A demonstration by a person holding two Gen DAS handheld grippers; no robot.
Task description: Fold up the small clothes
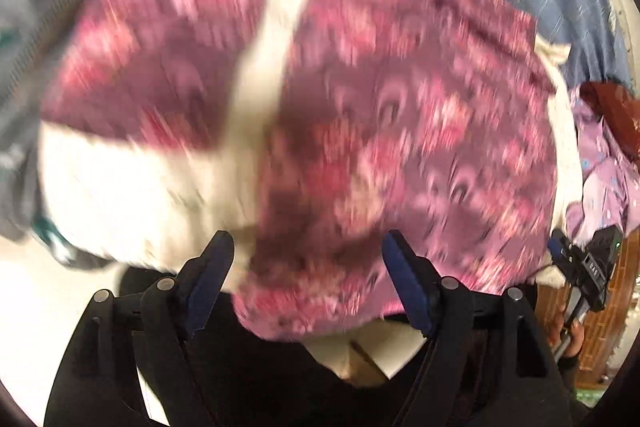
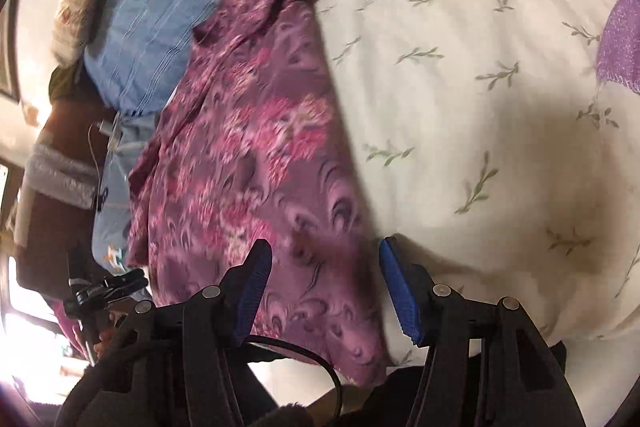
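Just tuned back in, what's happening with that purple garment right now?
A person is working a purple floral garment laid out on a cream leaf-print bedspread, a handheld tool in each hand. Both are open over the cloth's near edge: neither the right tool nor the left tool pinches anything. The left view is badly blurred. A blue pillow lies beyond the garment.

My left wrist view is heavily motion-blurred, the purple floral garment (image 1: 320, 99) smeared into streaks. My right view is sharper, softening leftward. Daylight glares white at the lower left; the cream bedspread (image 2: 480, 87) carries a soft shadow. Fisheye edges curve and darken.
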